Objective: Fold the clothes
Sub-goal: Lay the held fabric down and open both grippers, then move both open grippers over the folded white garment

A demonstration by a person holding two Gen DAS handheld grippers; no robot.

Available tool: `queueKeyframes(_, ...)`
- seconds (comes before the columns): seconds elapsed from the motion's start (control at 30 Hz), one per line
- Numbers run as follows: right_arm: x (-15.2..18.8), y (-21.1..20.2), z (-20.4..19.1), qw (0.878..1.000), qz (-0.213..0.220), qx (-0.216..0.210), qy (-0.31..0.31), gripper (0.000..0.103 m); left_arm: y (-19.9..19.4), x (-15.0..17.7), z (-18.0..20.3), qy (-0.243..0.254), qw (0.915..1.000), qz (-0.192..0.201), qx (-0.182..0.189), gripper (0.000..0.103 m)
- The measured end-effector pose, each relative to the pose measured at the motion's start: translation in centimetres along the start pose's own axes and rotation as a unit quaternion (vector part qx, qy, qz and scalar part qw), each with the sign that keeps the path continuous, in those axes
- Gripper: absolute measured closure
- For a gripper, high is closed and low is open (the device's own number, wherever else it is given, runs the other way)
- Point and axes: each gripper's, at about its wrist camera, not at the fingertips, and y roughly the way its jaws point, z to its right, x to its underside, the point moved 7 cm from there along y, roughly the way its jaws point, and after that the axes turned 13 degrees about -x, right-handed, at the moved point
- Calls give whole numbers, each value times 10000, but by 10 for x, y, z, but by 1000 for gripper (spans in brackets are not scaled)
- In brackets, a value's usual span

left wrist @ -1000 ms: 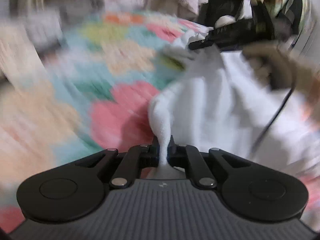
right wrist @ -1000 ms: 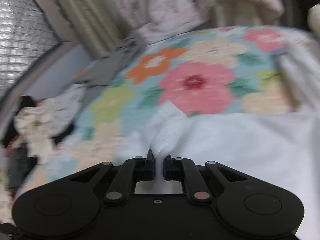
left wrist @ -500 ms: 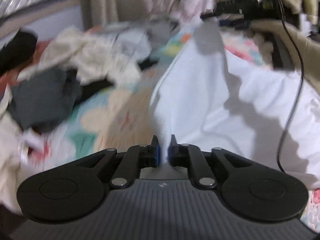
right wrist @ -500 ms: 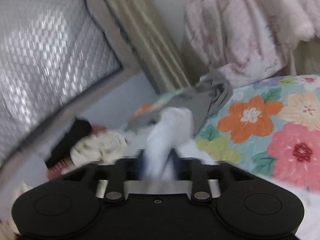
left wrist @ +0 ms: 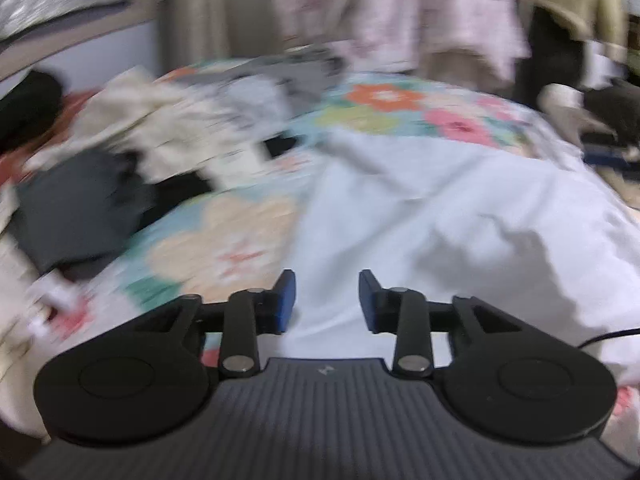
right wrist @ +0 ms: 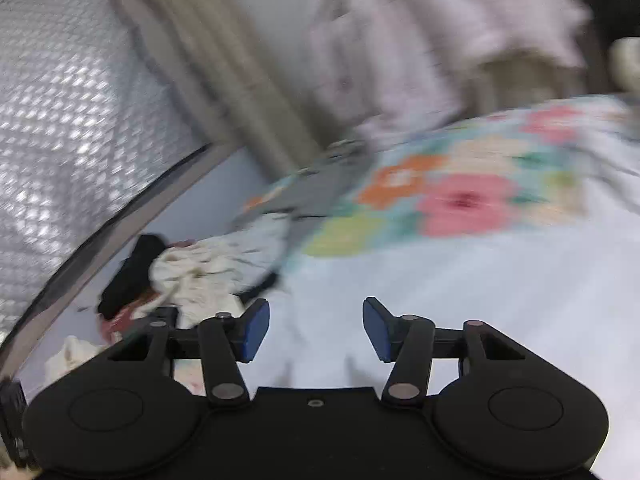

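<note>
Open ground straight ahead of both grippers: the white, lightly wrinkled garment (left wrist: pixel 460 208) lies low and spread across the floral bedspread (left wrist: pixel 400 108), nothing standing on it. Beyond it a bare strip of floral bedspread (right wrist: pixel 452 200), also clear. To the left, a heaped jumble of cream, grey and black clothes (left wrist: pixel 132 152) blocks low passage; same pile (right wrist: pixel 192 268) crowds the wall. Far side closed off by hanging pale pink fabric (right wrist: pixel 420 40) and a beige curtain (right wrist: pixel 224 80).
</note>
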Motion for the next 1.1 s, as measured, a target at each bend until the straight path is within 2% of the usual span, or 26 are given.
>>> queueKeyframes(0.13, 47, -106, 3, 9908, 70, 1333, -216, 45, -17, -9, 47, 251, 9971, 239, 671, 61)
queueKeyframes(0.27, 105, -219, 0, 9750, -62, 2219, -33, 44, -37, -12, 105, 675, 9862, 410, 1454, 60)
queueKeyframes(0.33, 139, -271, 6, 9659, -113, 2564, 335, 44, -48, -11, 138, 950, 9770, 439, 1858, 60)
queueKeyframes(0.4, 173, -319, 15, 9548, -147, 2861, 789, 44, -58, -7, 172, 1207, 9636, 489, 2334, 60)
queueKeyframes(0.47, 206, -358, 21, 9465, -55, 2988, 1219, 44, -61, 0, 208, 1443, 9462, 375, 2872, 60)
queueKeyframes(0.53, 234, -383, 30, 9398, 154, 3034, 1564, 44, -60, 9, 237, 1716, 9329, 245, 3157, 60)
queueKeyframes(0.67, 259, -385, 53, 9350, 460, 2943, 1922, 44, -65, 22, 285, 2152, 9127, 189, 3467, 60)
queueKeyframes(0.8, 258, -361, 70, 9430, 922, 2077, 2432, 44, -81, 33, 322, 2607, 8924, 242, 3675, 58)
queueKeyframes(0.83, 258, -352, 72, 9455, 914, 1923, 2465, 44, -84, 34, 330, 2704, 8881, 256, 3709, 58)
queueKeyframes(0.9, 257, -333, 76, 9508, 748, 1907, 2323, 45, -90, 38, 346, 2887, 8800, 263, 3763, 56)
queueKeyframes(0.93, 255, -326, 74, 9552, 621, 1996, 2095, 50, -94, 39, 355, 2985, 8759, 256, 3783, 56)
queueKeyframes(0.97, 253, -321, 70, 9594, 524, 2049, 1864, 73, -97, 40, 362, 3059, 8723, 293, 3803, 56)
queueKeyframes(1.0, 248, -320, 64, 9646, 515, 2008, 1631, 85, -102, 41, 369, 3147, 8660, 337, 3870, 56)
queueKeyframes(1.03, 242, -324, 56, 9686, 584, 1954, 1424, 86, -109, 43, 374, 3235, 8584, 380, 3964, 56)
queueKeyframes(1.1, 231, -342, 44, 9680, 785, 2121, 1085, 88, -123, 48, 384, 3444, 8415, 456, 4138, 56)
